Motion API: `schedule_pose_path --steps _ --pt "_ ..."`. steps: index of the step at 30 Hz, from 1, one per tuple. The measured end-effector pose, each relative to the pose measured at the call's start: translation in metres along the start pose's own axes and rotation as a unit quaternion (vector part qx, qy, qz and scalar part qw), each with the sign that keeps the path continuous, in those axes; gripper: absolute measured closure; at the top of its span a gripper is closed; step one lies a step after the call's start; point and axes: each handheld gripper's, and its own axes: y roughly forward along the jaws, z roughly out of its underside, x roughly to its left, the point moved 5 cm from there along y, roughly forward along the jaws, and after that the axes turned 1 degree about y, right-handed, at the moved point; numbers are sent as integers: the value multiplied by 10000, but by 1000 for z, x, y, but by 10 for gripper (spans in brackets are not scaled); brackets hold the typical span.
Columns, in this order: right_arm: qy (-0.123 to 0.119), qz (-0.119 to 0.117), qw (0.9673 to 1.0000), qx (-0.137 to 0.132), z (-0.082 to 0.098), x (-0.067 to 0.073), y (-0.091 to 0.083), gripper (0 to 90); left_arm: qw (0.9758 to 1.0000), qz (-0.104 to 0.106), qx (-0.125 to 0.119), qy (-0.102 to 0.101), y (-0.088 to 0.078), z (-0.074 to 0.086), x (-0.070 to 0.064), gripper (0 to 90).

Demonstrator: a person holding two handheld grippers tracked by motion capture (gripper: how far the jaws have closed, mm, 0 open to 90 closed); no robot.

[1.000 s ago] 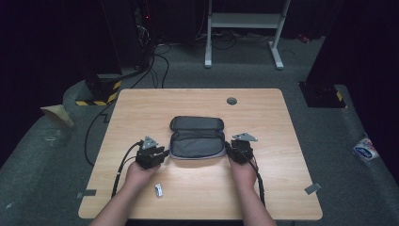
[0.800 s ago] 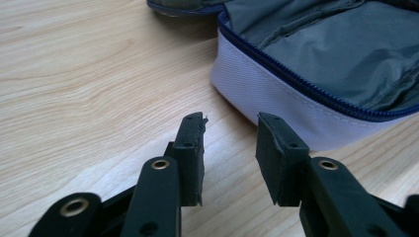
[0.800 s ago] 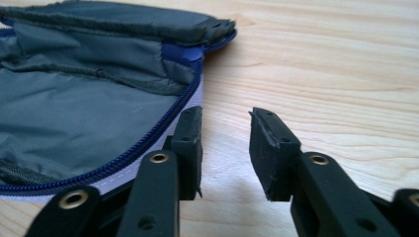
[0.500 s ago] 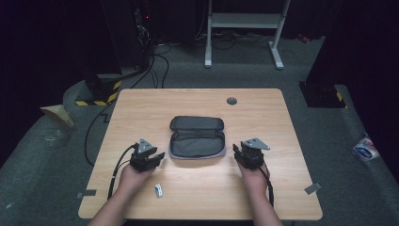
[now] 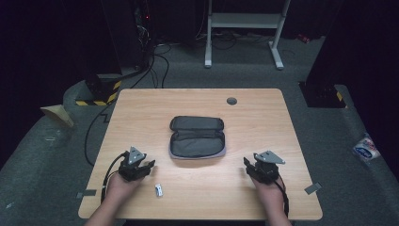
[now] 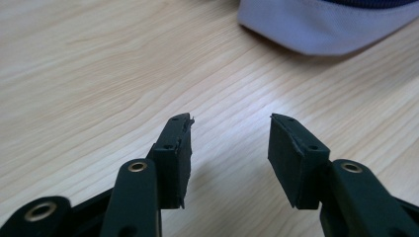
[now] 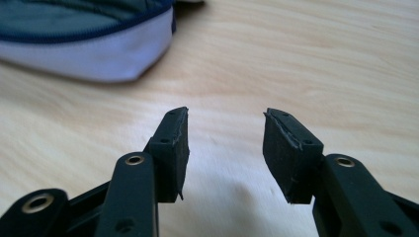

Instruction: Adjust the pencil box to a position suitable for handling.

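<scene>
**Both Grippers Backed Off an Open Pouch, Jaws Parted and Empty**

Nearest the person, at six o'clock on the wooden table (image 5: 282,117), a small white object (image 5: 159,189) lay by itself just inside the front edge, untouched; what it was could not be told.

A step farther out, at about seven o'clock, the left gripper (image 5: 147,165) hovered low over bare wood. In the left gripper view its pads (image 6: 180,155) stood a moderate gap apart with only table grain between them; the jaws had just been opening, and they carried nothing. Across at five o'clock the right gripper (image 5: 246,164) mirrored it: pads (image 7: 173,153) parted by a similar gap, jaws likewise just opened, nothing between them.

And there, dead centre, sat the thing being worked on: the dark zip pouch (image 5: 196,137), lying flat with its lid folded back toward twelve o'clock and its inside showing. Its pale lower wall peeked in at the top of each gripper view (image 6: 321,29) (image 7: 89,54), near but clearly apart from both sets of pads.

Judging by that, the pouch looked released and the hands stood clear at either side. To do the next move well, each gripper probably needed to come in level from its own side, meet the soft rim squarely, and close together so the pouch would not skate across the smooth wood.

Beyond, near one o'clock, a round grommet (image 5: 231,100) marked the far edge.
</scene>
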Motion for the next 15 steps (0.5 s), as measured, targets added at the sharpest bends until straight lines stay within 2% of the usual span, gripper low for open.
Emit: schedule_pose_path --steps 3,7,12,14,15 --pt "-12 59 9999 126 11 -2 -4 477 10000 -56 -21 -18 -6 5 4 527" --pt "98 85 9994 324 24 -7 -12 469 9999 -98 -50 -77 -17 12 11 506" --pt "162 142 9988 434 32 -12 -17 462 9996 -100 -178 -212 -31 18 17 501" --pt "199 188 9981 554 35 -15 -19 456 9996 -24 -124 -264 -34 24 17 503" --pt "240 225 9978 574 36 -16 -20 456 9996 8 -16 -283 -35 31 18 506"
